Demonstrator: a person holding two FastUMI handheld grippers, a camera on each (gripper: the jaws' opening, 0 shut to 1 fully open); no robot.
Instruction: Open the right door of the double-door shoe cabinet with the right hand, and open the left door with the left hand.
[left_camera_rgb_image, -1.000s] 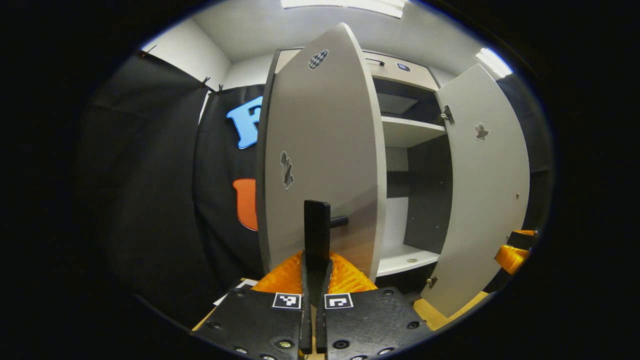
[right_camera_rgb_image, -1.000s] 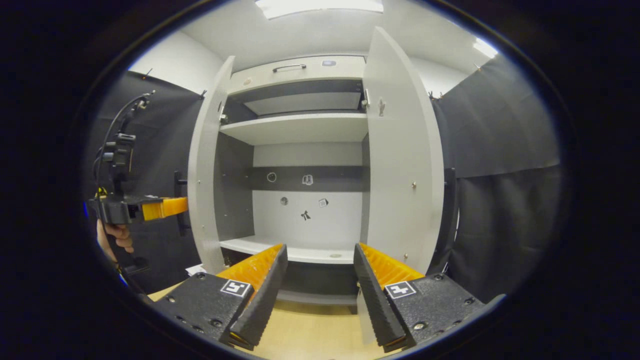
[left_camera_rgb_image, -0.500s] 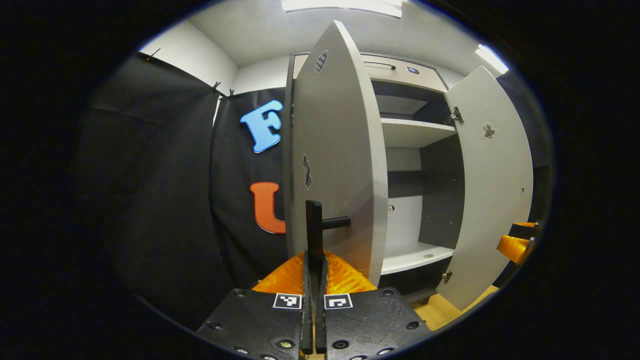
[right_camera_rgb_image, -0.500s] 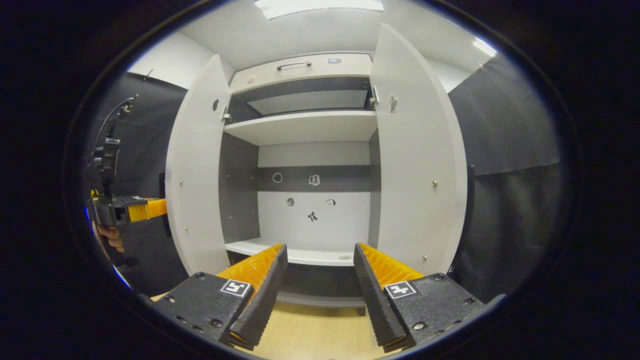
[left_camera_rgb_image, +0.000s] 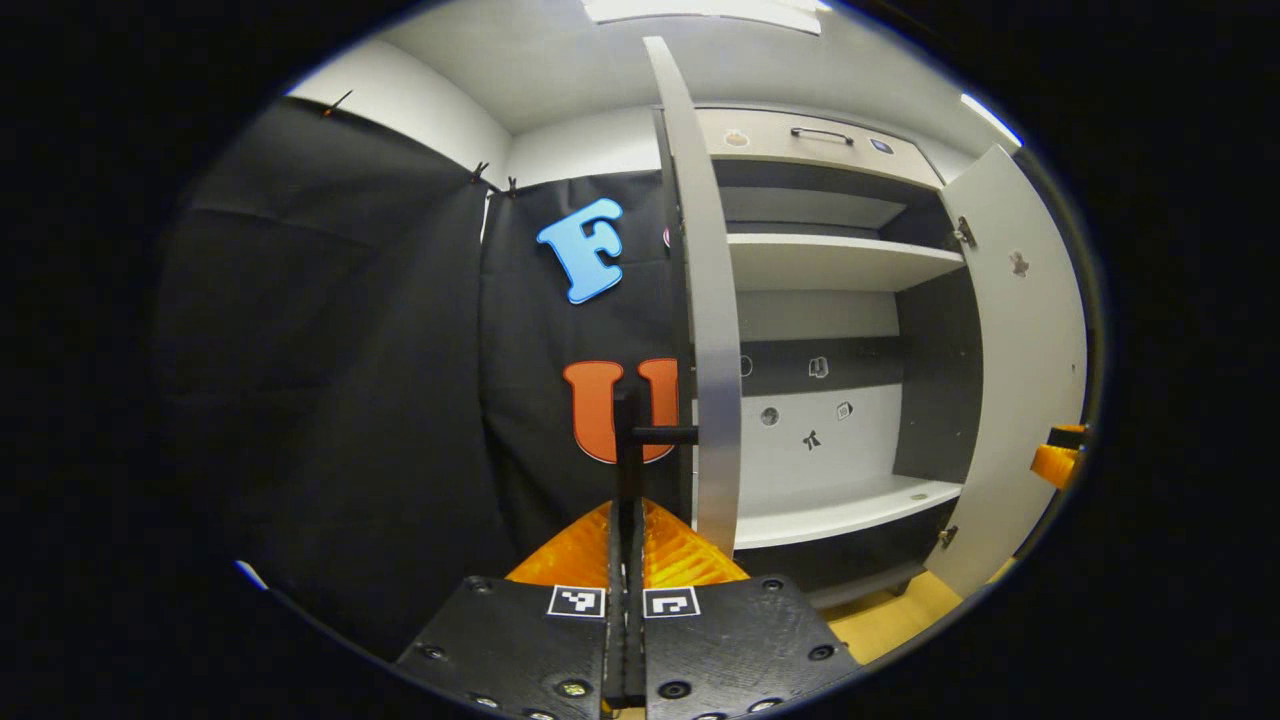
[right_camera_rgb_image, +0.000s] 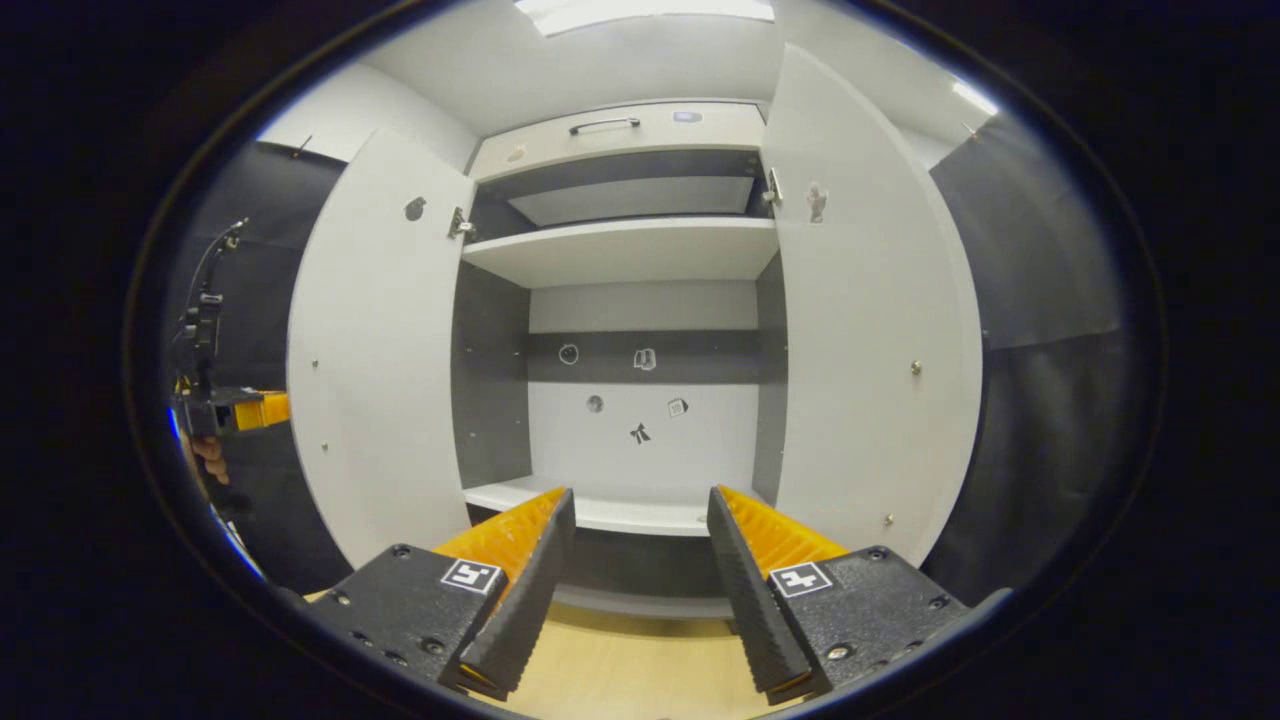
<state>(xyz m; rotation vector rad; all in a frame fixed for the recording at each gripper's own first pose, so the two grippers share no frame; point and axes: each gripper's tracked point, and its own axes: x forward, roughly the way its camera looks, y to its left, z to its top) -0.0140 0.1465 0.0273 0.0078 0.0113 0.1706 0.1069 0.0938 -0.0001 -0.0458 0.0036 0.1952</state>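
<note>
Between the clenched left gripper's fingers, the left door's handle; right gripper released. Final swing: pull wider, then let go.

My right gripper hangs with fingers apart before the white double-door shoe cabinet; both white flat doors stand open.
</note>
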